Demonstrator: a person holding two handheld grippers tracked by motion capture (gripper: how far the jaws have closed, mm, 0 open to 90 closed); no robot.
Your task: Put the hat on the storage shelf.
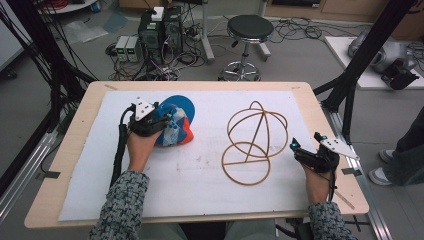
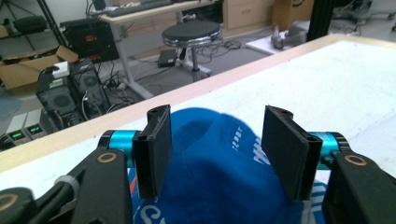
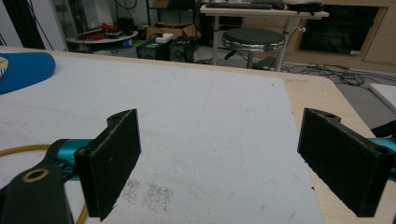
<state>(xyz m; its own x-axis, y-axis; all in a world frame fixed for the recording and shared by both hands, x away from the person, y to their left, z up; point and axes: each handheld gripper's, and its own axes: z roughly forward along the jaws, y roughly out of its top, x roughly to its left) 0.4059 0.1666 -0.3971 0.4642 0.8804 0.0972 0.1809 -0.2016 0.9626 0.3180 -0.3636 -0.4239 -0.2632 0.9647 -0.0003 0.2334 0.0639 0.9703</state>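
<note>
Straddling the blue cap (image 2: 219, 172) at left of centre, the left gripper (image 2: 224, 154) is spread, unclenched — its 2 jaws should be lowered evenly before closing; the right gripper (image 3: 243, 158) is held released beside the wire hat stand (image 1: 254, 142).

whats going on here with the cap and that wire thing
A person at a table holds tongs in each hand. The left tongs are open, jaws either side of a blue cap lying on the white mat, not yet closed on it. The right tongs are open over bare mat near the table's right edge, beside a wire frame that nothing is touching.
</note>
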